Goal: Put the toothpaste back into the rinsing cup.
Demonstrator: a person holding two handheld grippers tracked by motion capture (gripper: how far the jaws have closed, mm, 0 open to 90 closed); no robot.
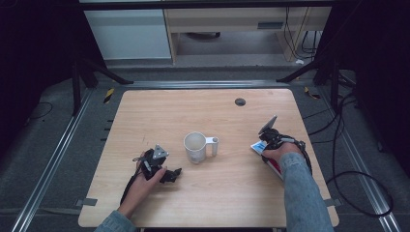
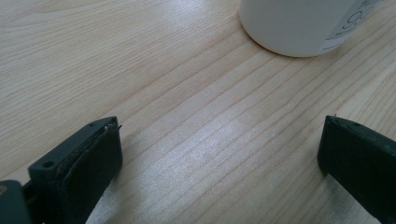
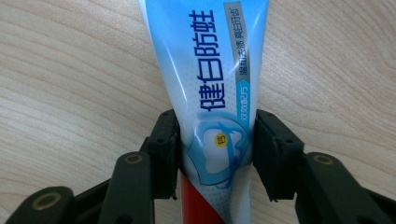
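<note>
A blue, white and red toothpaste tube [image 1: 256, 147] [image 3: 210, 56] lies flat on the wooden table [image 1: 217, 106] at the right. My right gripper [image 1: 265, 144] [image 3: 215, 135] is shut on it, one pad pressing each long edge of the tube. A white mug [image 1: 196, 147] [image 2: 299, 23] stands upright in the middle of the table, its handle pointing right. My left gripper [image 1: 173, 175] [image 2: 219, 128] rests low over the table to the mug's left, jaws open wide with only bare wood between them. The mug's base is ahead of it, off to the right of that view.
A dark round cable hole [image 1: 240, 102] sits in the tabletop near the far edge. Black cables [image 1: 348, 179] loop over the floor at the right. Stand legs [image 1: 309, 70] and light-coloured furniture [image 1: 232, 29] stand beyond the far edge.
</note>
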